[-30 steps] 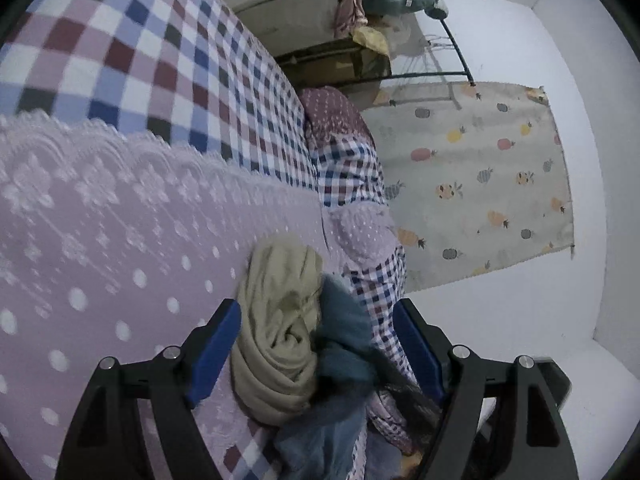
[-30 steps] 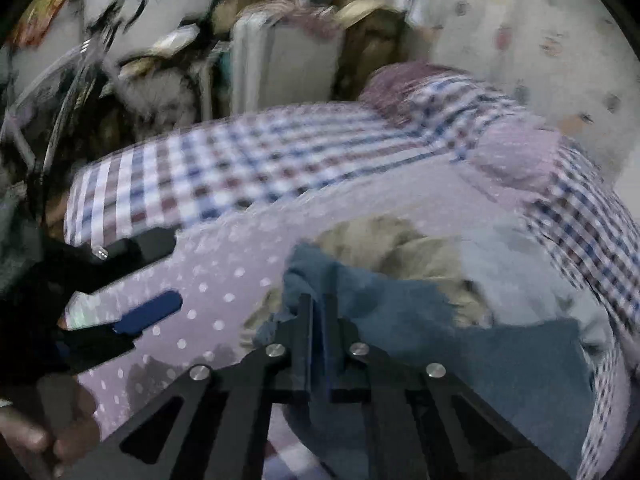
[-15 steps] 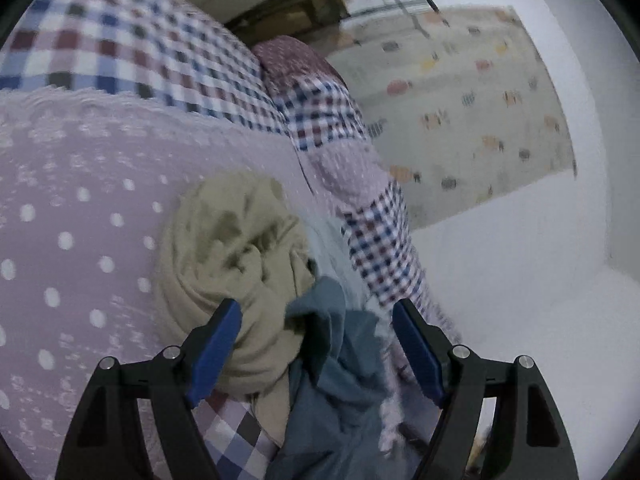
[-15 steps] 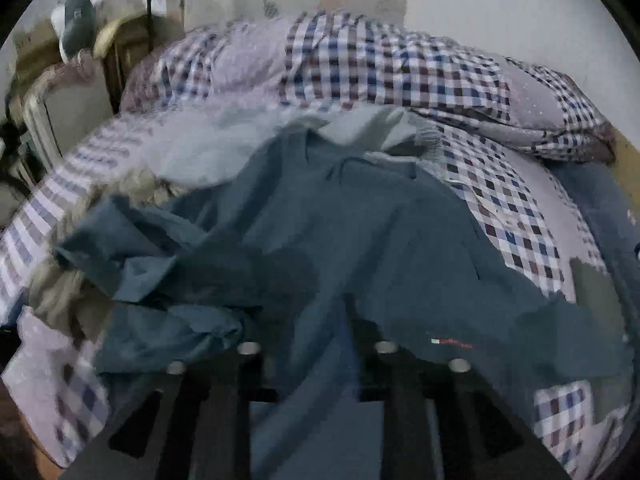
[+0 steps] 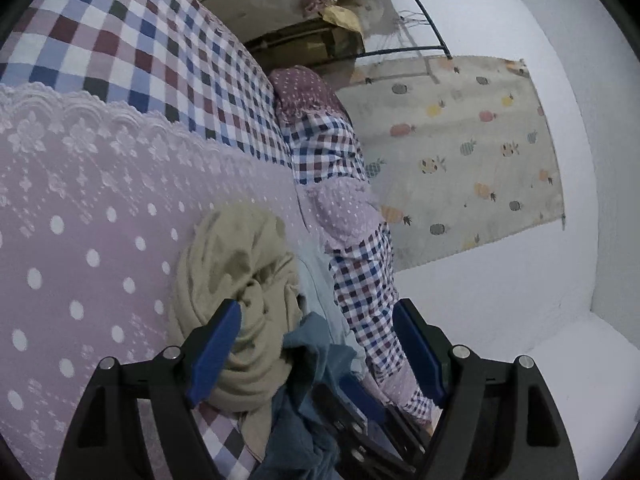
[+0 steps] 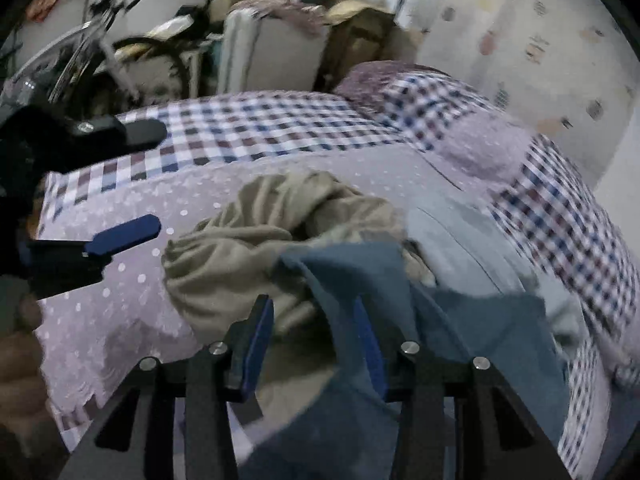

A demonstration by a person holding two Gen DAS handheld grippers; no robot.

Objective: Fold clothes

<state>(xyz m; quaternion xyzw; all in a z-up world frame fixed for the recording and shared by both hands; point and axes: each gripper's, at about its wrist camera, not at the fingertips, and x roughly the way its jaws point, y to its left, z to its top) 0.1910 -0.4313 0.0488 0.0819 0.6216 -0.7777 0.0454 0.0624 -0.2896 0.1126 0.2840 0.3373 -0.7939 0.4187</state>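
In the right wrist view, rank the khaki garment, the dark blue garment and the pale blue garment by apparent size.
1. Dark blue garment, though it lies nearest the camera, which inflates it.
2. Khaki garment.
3. Pale blue garment, partly covered, so its true size is uncertain.

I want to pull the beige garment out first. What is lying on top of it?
A blue garment drapes over the near right part of the beige garment. The rest of the beige one is bare. Anything under the blue cloth is hidden.

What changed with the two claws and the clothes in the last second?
The right claw, shut on the blue garment a second ago, now stands open with the cloth loose between its fingers. The left claw stayed open over the beige garment. The heap remains unfolded on the bedspread.
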